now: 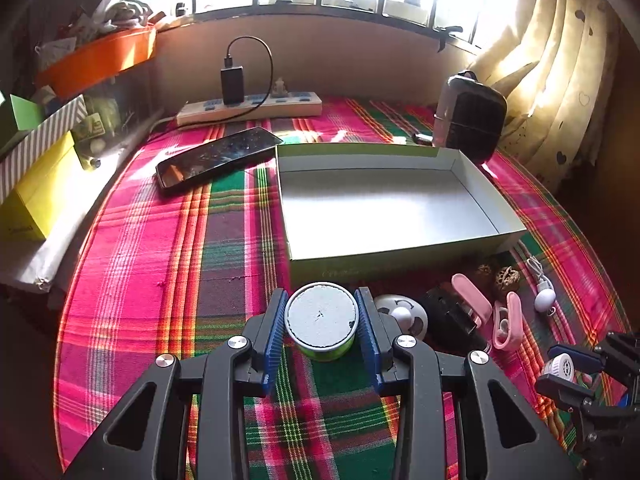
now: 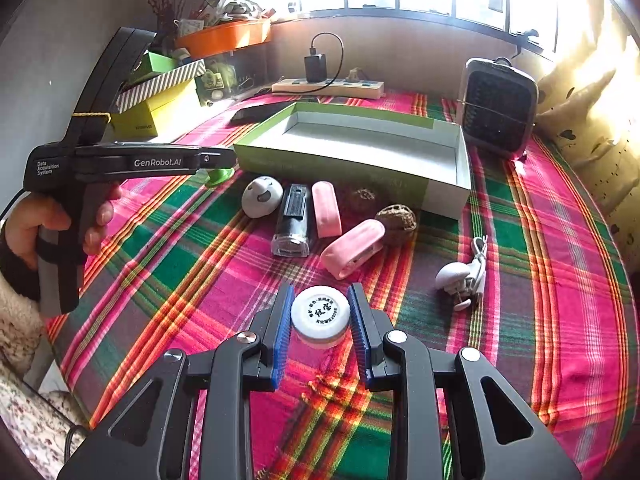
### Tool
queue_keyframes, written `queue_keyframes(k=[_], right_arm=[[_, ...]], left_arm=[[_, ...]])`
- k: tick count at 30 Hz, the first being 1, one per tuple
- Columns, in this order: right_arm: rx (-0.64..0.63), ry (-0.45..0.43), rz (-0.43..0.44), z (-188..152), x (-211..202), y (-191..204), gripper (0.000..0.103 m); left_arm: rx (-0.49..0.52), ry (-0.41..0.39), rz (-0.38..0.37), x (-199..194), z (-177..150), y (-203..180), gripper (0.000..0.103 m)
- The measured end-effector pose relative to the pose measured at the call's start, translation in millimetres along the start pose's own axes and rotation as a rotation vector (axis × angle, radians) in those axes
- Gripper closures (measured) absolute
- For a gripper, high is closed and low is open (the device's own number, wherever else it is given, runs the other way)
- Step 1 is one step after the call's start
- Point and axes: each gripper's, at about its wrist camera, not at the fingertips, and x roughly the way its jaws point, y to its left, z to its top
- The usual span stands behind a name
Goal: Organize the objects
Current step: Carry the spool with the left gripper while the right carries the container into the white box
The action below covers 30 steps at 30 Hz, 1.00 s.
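Plaid cloth in pink, green and orange covers the desk we are working over, and everything sits on it. Largest on it is the shallow cardboard box, green outside and pale inside, open and with nothing in it, lying toward the desk's far right part. Behind the box, at the far right corner, we see a small dark fan heater. Along the far edge lies a power strip with a black charger plugged in, and a dark phone lies just left of the box.

Near the box's front wall we see a loose row: a white egg-shaped gadget, a black clear-capped device, two pink cases, a walnut, and farther right a white earphone with cable.

Our left gripper pinches a round green tin with a grey lid, both blue pads pressed to its sides, just in front of the box's near wall. Our right gripper clamps a small round white jar with printed characters on its cap, held over the cloth toward the near edge. In the right wrist view, a hand grips the left tool's handle.
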Motion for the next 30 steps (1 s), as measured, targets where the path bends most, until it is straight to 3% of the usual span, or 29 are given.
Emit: queue_keyframes(k=[13,30], right_arm=[[0.019,-0.044,-0.016,51.0,9.1,-14.7,0.074],[0.068,-0.045,-0.014,120.7,61.8,-49.3,0.074]], left_arm=[[0.007,-0.030,-0.018,-5.0,30.5,-1.2,0.071],[0.036,-0.013,-0.045,31.4,74.7,-4.1,0.071]])
